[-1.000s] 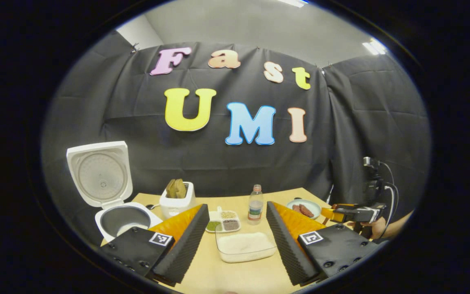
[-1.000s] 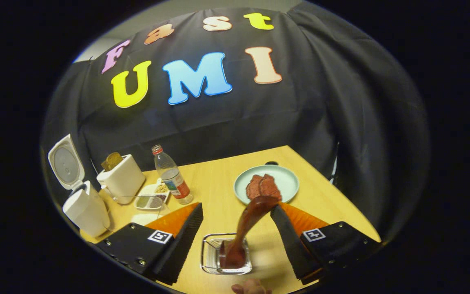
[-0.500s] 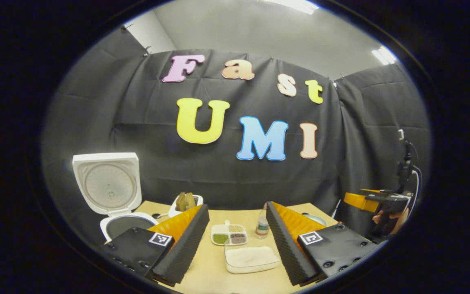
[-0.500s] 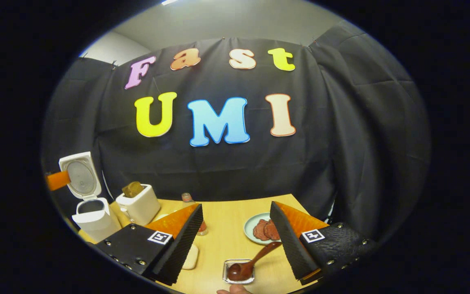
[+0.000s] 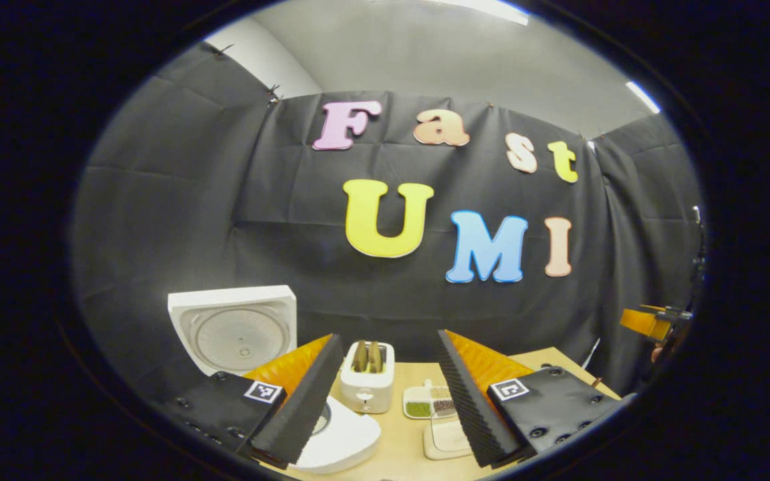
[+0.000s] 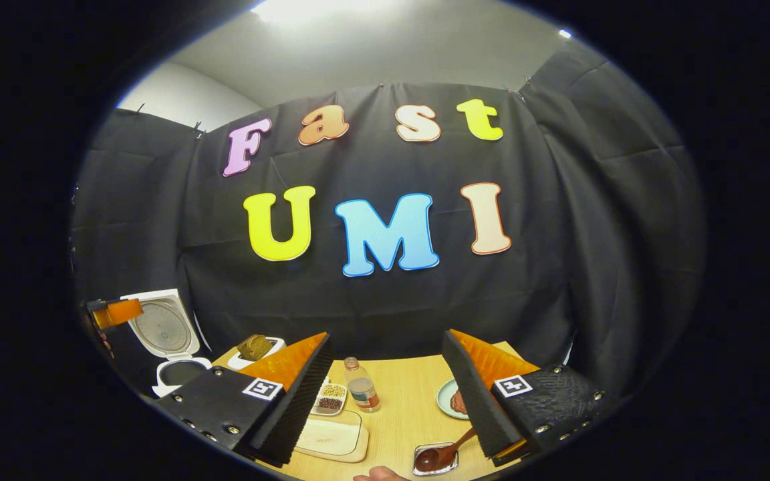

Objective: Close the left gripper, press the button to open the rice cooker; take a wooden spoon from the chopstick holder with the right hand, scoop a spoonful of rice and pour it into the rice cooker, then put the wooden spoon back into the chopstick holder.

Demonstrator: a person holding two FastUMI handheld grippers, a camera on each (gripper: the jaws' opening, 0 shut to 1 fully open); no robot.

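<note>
Our right gripper [image 6: 385, 401] has its fingers wide open and holds nothing. The wooden spoon [image 6: 442, 454] sits in the chopstick holder [image 6: 436, 461] near the front edge of the surface [image 6: 398, 401], just below those fingers, and it leans to one side. We think the spoon is back where it belongs, so the job looks almost done. The rice cooker [image 6: 171, 364] stands at the far left end of the surface with its lid up. Our left gripper [image 5: 385, 394] also has open fingers with nothing between them, and it is close above the rice cooker's white body [image 5: 341, 437]. The tray of rice [image 6: 328, 437] lies near the front edge, between the cooker and the holder. What could go wrong? If our right fingers drop low, they may bump the leaning spoon and tip the small holder over. If our left fingers swing down, they may knock the cooker or its lid. A careless sweep across the surface could also hit the bottle [image 6: 361, 393] and push it over.
</note>
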